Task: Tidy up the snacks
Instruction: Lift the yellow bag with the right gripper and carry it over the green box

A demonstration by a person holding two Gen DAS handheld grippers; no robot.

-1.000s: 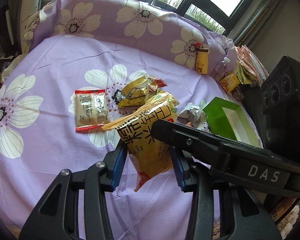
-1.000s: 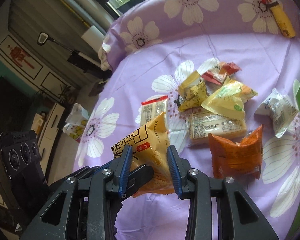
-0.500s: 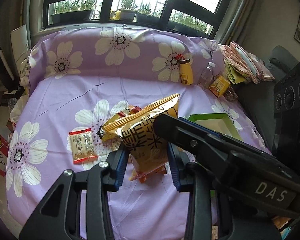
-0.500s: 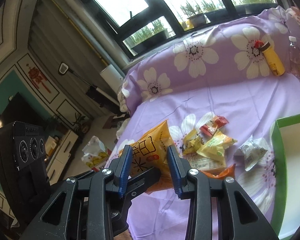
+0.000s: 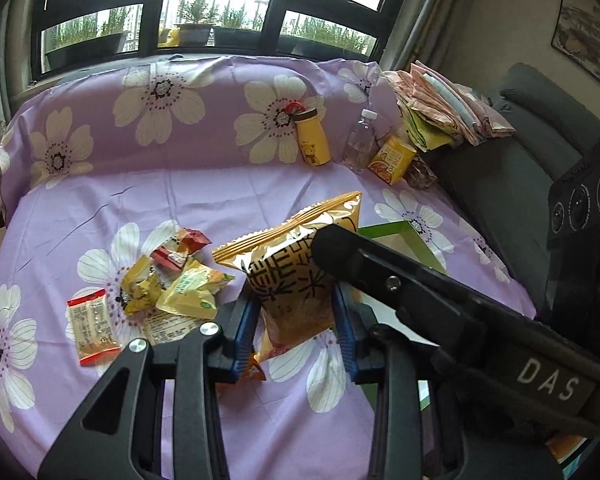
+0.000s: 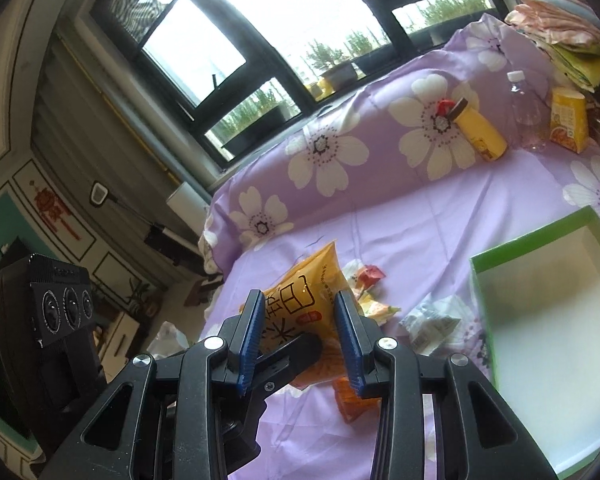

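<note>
Two grippers share one load: I have the left gripper (image 5: 296, 320) and the right gripper (image 6: 300, 334) both set on the same yellow snack bag (image 5: 296, 276), which hangs clear of the purple flowered sheet (image 5: 100, 208). In the left wrist view the blue pads (image 5: 246, 326) flank the lower half of the bag and the jaws are closing on it; the right gripper's finger crosses in front from the right. In the right wrist view the jaws stand narrow, pressed on the bag's sides, with the left gripper's finger tip showing beneath.

Step in hand, as I judge it: carrying the bag over to the green box (image 6: 540, 280). To do this well I keep both hands moving as a pair so the film is neither stretched nor twisted, hold the bag above the green rim, and let go only once it sits over the white floor. One hand should open first, to avoid a tug.

Beyond the pads, the bag's crimped top edge points away from me. Just past it lies the loose pile: an orange packet (image 6: 352, 400), a white crumpled wrapper (image 6: 432, 320), small yellow packets (image 5: 192, 292) and a red-edged sachet (image 5: 92, 328). The box sits to the right, near the bag but not under it. Farthest off, a yellow bottle (image 5: 312, 136), a clear water bottle (image 5: 360, 140) and a juice carton (image 5: 392, 158) rest against the backrest.
</note>
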